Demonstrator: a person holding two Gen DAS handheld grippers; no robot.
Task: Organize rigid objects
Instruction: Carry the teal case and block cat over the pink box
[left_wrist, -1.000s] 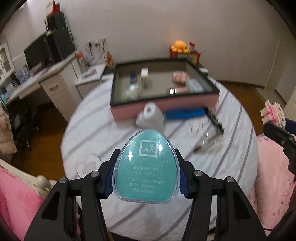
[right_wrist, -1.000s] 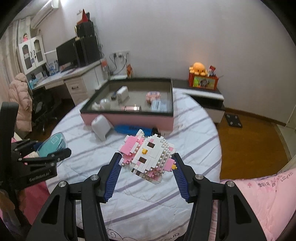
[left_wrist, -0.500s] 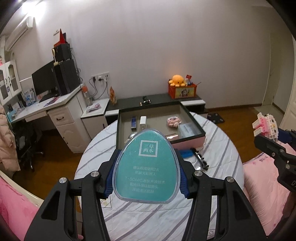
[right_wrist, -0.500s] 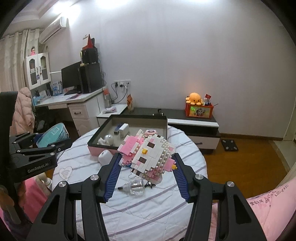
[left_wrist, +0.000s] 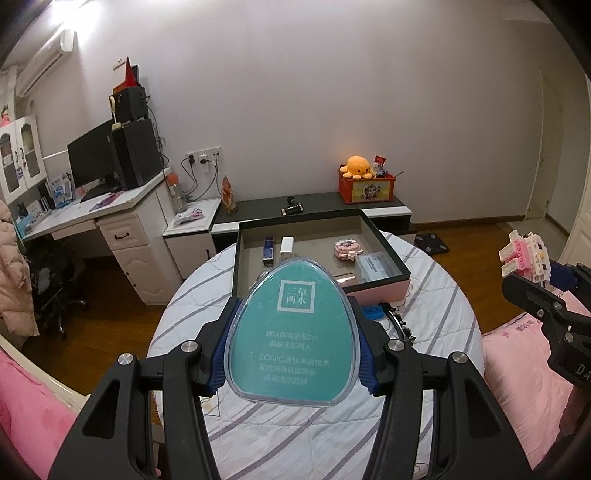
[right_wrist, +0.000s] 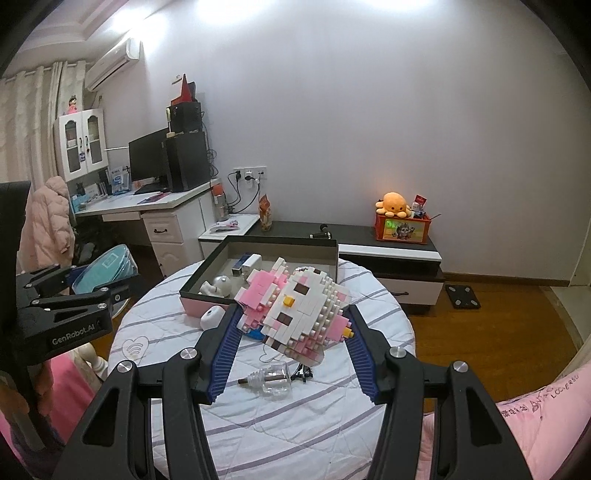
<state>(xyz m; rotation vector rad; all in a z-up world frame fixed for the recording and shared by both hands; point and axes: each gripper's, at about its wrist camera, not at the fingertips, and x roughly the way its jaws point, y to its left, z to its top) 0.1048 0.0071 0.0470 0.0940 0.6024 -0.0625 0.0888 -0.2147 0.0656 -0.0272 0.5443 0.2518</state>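
Two tongs are clenched on loads above the round striped counter (right_wrist: 258, 417). Left tongs (left_wrist: 293, 354) grip a smooth teal egg-shaped case (left_wrist: 293, 332). Right tongs (right_wrist: 291, 339) grip a studded pink-white brick figure (right_wrist: 295, 310).

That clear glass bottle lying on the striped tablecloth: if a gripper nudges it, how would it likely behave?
The glass bottle lies on its side, so a nudge across its length would probably roll it. The tablecloth looks soft, which may slow that roll. Smooth clear glass is likely slippery between gripper pads and breakable if it fell to the wooden floor.
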